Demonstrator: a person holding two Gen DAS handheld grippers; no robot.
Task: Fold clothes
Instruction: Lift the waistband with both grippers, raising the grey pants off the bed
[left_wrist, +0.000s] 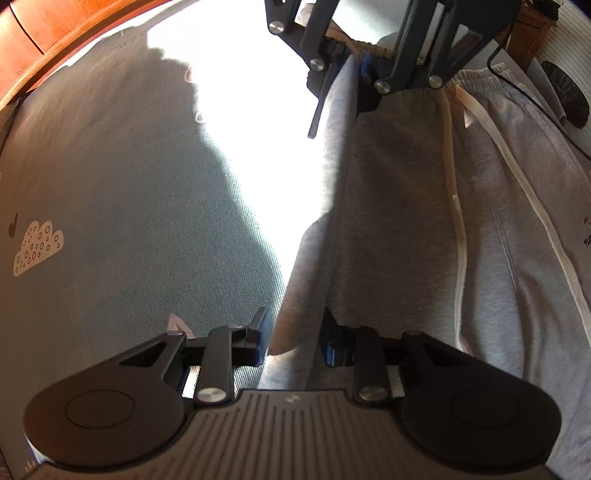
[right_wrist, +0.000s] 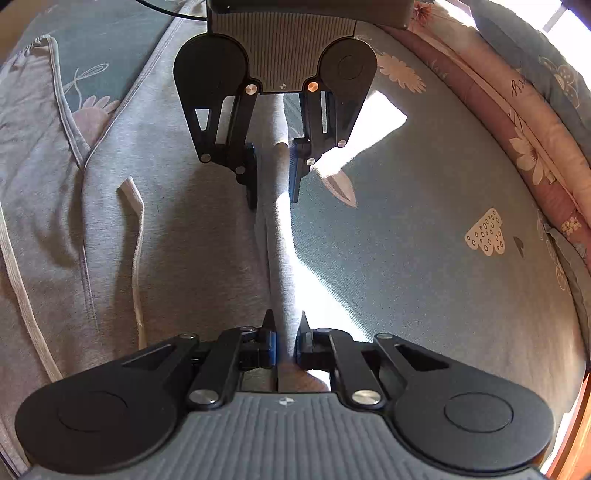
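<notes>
Grey sweatpants (left_wrist: 406, 221) lie on the teal bedsheet (left_wrist: 129, 184), raised edge fold running 12-to-6 o'clock, pinched in the left gripper (left_wrist: 295, 332) and the right gripper (right_wrist: 286, 332).

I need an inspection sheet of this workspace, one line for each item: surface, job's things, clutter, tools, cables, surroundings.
Surface: teal bedsheet with cloud and flower prints, partly in strong sunlight.
Job's things: grey sweatpants lying flat, white drawstring loose on them; one edge is lifted into a ridge.
Clutter: dark oval object beyond the waistband, cannot tell what it is.
Tools: left tool and right tool face each other, each shut on the ridge of the sweatpants.
Cables: thin black cable across the far side near the waistband.
Surroundings: wooden bed frame; floral pink quilt along the edge.
</notes>
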